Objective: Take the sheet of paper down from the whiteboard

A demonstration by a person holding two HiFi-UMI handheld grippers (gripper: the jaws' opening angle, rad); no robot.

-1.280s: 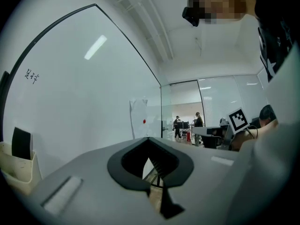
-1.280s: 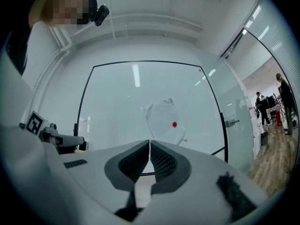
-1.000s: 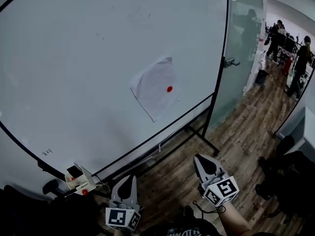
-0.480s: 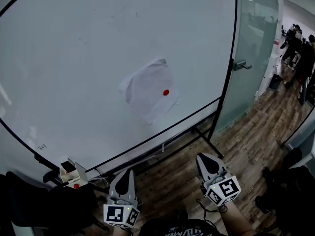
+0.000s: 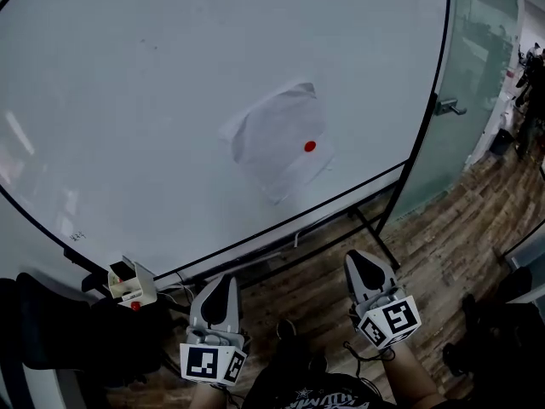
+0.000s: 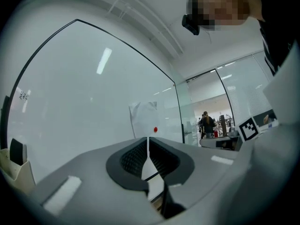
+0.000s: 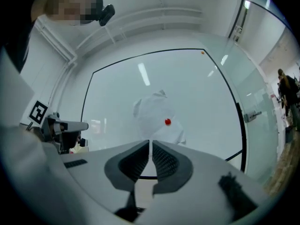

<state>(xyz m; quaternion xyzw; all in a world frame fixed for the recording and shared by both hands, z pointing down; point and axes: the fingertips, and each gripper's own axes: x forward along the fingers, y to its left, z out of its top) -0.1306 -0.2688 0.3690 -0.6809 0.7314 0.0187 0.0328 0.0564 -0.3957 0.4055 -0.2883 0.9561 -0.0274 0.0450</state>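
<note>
A white sheet of paper (image 5: 277,139) hangs crumpled and askew on the whiteboard (image 5: 128,100), pinned by a red round magnet (image 5: 310,146). Both grippers are held low, well short of the board, pointing at it. The left gripper (image 5: 221,283) has its jaws just beginning to part, only a hairline slit between them and nothing in it; past it I see the paper (image 6: 143,118) and magnet (image 6: 155,130). My right gripper (image 5: 358,259) is shut and empty, with the paper (image 7: 157,114) and magnet (image 7: 168,122) straight ahead above its tips.
A small white box with red parts (image 5: 128,284) sits on the board's tray at lower left. The board's black stand legs (image 5: 375,233) reach onto the wooden floor. A glass door with handle (image 5: 451,106) is at the right, people (image 5: 532,83) beyond it. A dark chair (image 5: 60,331) is at lower left.
The head view has swung, so the board fills more of it and the paper sits further right. Both grippers have shifted a little towards the board, staying low and empty.
</note>
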